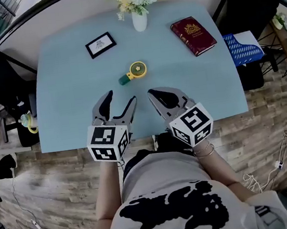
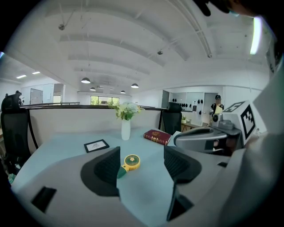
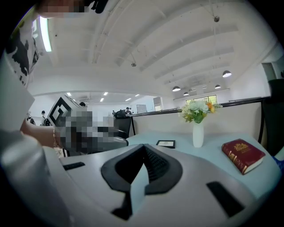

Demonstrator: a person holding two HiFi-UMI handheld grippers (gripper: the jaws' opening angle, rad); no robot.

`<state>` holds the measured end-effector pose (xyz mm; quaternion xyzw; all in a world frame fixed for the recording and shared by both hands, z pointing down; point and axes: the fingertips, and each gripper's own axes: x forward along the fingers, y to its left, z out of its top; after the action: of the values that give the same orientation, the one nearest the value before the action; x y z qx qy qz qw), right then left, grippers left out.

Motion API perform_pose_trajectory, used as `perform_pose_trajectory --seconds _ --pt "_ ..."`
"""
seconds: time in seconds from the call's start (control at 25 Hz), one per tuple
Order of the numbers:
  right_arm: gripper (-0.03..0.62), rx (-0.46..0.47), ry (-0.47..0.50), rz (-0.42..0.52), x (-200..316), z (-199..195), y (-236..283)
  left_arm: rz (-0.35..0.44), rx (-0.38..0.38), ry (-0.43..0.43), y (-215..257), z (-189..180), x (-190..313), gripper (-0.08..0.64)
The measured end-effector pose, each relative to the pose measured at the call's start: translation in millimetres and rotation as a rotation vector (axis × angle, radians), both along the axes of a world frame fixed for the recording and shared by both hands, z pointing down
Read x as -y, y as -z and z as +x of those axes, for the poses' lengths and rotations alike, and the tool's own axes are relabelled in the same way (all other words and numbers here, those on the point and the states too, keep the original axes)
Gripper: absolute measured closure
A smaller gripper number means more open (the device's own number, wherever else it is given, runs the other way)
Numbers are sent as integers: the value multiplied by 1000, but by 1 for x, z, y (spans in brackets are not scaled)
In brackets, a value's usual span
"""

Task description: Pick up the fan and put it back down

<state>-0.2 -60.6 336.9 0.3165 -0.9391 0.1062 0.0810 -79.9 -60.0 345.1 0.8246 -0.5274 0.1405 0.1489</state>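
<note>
Fan [image 1: 135, 70] is lying on the table [image 1: 67, 95], handle pointing near-left, while left gripper [image 1: 121, 97] is hovering wide open and right gripper [image 1: 151, 92] closed, both empty.

A smooth, matt top is shown by the table [image 1: 69, 105]; the fan [image 1: 133, 72] looks to be plastic. The far vase [image 1: 139, 21] is finished smooth and white, the book [image 1: 193, 35] is bound in red with gilt stamping, and the near floor [image 1: 48, 186] is laid in wood-grain planks.

Left gripper [image 1: 122, 97] has fingers [image 1: 105, 104] apart, right gripper [image 1: 151, 92] fingers together.
</note>
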Motion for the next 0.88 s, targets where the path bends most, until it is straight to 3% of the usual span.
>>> perform_pose_trajectory --seconds 0.36,0.88 --pt "588 -6 44 9 55 2 -1 -5 -14 56 -1 2 56 253" --pt "588 17 3 -43 67 4 -13 -75 3 -17 -21 12 70 253"
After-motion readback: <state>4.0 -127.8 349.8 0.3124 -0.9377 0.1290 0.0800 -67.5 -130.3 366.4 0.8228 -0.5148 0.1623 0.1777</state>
